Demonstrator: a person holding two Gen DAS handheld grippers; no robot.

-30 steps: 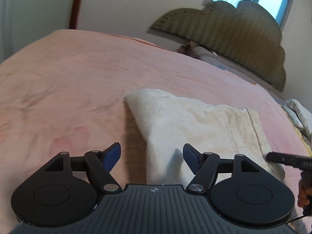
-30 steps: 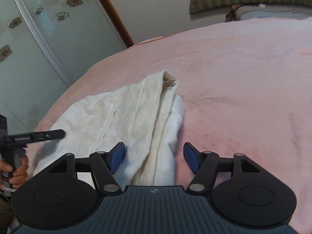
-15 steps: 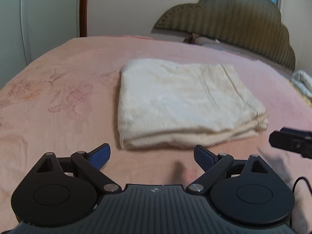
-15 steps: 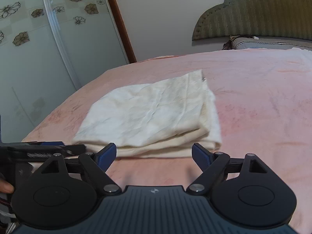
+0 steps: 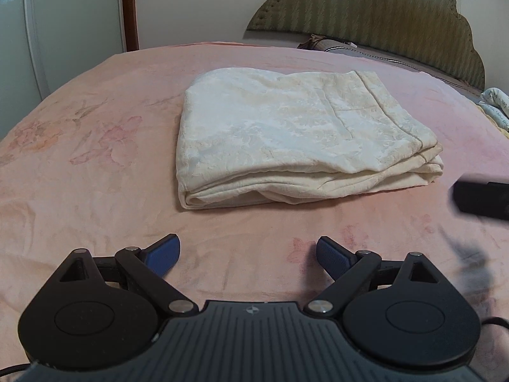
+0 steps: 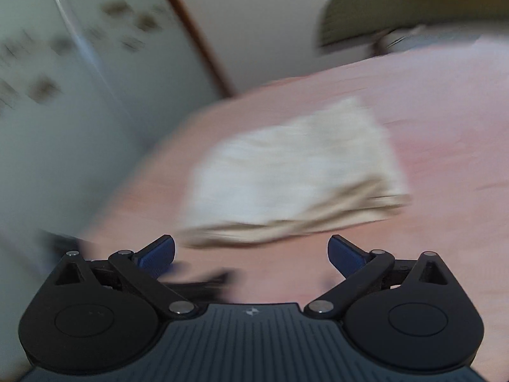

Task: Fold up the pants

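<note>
The cream pants (image 5: 296, 137) lie folded into a thick rectangle on the pink bedspread (image 5: 95, 165). In the right wrist view the pants (image 6: 292, 172) are blurred by motion. My left gripper (image 5: 248, 253) is open and empty, pulled back in front of the pants' near edge. My right gripper (image 6: 251, 253) is open and empty, also back from the pants. The right gripper's black body (image 5: 480, 200) shows blurred at the right edge of the left wrist view.
An olive padded headboard (image 5: 366, 16) stands at the far end of the bed. Other bedding (image 5: 496, 105) lies at the far right edge. A wooden door frame (image 5: 128, 6) and a glass sliding door (image 6: 79, 79) stand to the left.
Both grippers let go of the pants, opened wider and drew back toward the near side. The pants now lie folded flat. The right gripper is still moving fast.
</note>
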